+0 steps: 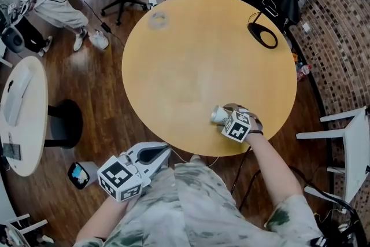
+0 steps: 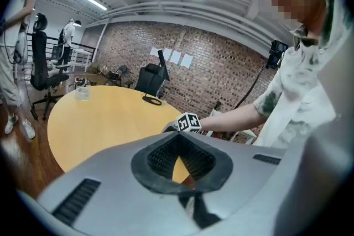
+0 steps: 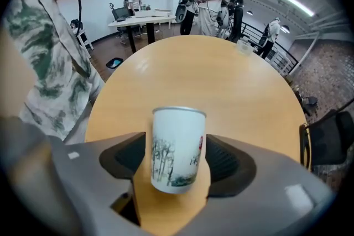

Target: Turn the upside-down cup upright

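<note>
Right gripper view: my right gripper (image 3: 178, 162) grasps the white tree-printed cup (image 3: 176, 143), a pad pressed to each side, metal rim toward frame top. Head view: cup sits lower right on the round wooden table (image 1: 191, 55), near its edge, tilted sideways with one end facing frame left; cannot tell whether it touches the wood. Left gripper (image 2: 177, 141) clenched on nothing, tips meeting, held off the table at lower left of the frame.

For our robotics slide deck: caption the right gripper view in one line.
The right gripper grips a white tree-printed cup over the round wooden table.
</note>
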Demonstrator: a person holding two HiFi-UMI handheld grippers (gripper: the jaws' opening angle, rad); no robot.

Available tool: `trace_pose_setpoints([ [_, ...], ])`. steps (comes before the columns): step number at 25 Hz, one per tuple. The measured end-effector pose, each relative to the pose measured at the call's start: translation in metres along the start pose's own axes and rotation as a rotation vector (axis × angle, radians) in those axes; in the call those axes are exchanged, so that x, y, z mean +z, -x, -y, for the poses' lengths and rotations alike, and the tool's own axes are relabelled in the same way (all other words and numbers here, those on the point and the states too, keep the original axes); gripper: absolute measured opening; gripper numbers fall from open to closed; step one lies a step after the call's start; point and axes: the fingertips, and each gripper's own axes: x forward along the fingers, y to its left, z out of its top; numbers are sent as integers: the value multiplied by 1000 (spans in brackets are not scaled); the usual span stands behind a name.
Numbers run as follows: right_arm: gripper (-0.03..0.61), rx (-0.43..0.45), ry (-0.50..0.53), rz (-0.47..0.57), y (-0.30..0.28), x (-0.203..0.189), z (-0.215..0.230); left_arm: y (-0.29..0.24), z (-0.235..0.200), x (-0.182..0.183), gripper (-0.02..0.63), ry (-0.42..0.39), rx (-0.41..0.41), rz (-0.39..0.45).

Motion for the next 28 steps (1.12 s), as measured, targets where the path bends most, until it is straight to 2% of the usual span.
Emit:
trace_pose_setpoints([
  [4, 337, 2, 20, -24, -3, 10, 5, 2, -1, -1, 6, 7, 6, 3],
  [9, 337, -11, 67, -113, -12, 13, 13, 9, -4, -2, 6, 18, 17, 5],
  [13, 319, -21, 69, -96, -12, 18, 14, 13, -9, -5, 6, 26, 30, 6],
  [19, 308, -75, -41, 65, 4, 37, 22, 16, -11, -5, 6, 20, 19, 1],
  [24, 308, -143, -243, 323, 26, 42, 39, 7, -2, -5, 6, 2, -2, -22],
  [28, 307, -250, -361, 498, 42, 39, 54, 5, 1, -7, 6, -17, -7, -54],
])
